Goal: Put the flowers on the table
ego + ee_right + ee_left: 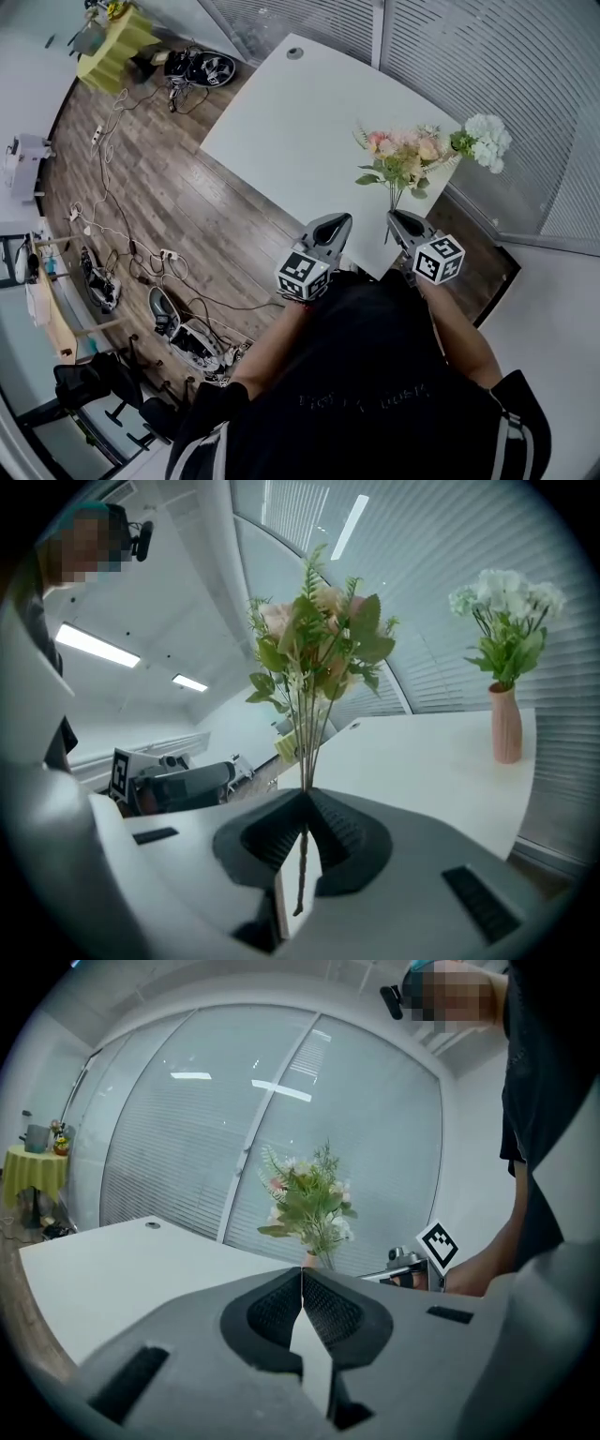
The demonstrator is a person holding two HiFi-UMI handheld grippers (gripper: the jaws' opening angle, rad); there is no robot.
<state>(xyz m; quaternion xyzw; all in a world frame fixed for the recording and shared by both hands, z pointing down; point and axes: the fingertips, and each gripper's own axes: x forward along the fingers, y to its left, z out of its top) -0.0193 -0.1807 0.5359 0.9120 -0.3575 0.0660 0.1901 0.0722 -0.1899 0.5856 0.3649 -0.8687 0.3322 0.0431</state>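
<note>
We count two tools, two bunches of flowers, one vase and one bench.

The right tool (397, 217) (305, 797) is closed narrow on the thin stems of the flowers (403, 157) (316, 635), a mixed bunch of pink and cream blooms with green leaves. In the right gripper view the stems run down between the ribbed pads (330, 829) and their cut ends poke out below the grip. The bunch stands roughly upright in the air over the near corner of the white bench (281, 141) (422, 761), held by the tool alone and not resting on the surface.

The left tool (339, 221) (302, 1272) has its jaws pressed together with nothing between them. It sits just beside the right tool, at the near edge of the bench (112, 1269).

The only container we see is a slim pink vase (506, 726). It stands upright on the bench near the slatted glass wall and holds the second bunch, the white flowers (485, 141) (507, 597), well apart from the held bunch.

Away from the bench, a small table with a yellow cloth (117, 47) stands in the far corner, and cables (122, 220) trail over the wooden floor.
</note>
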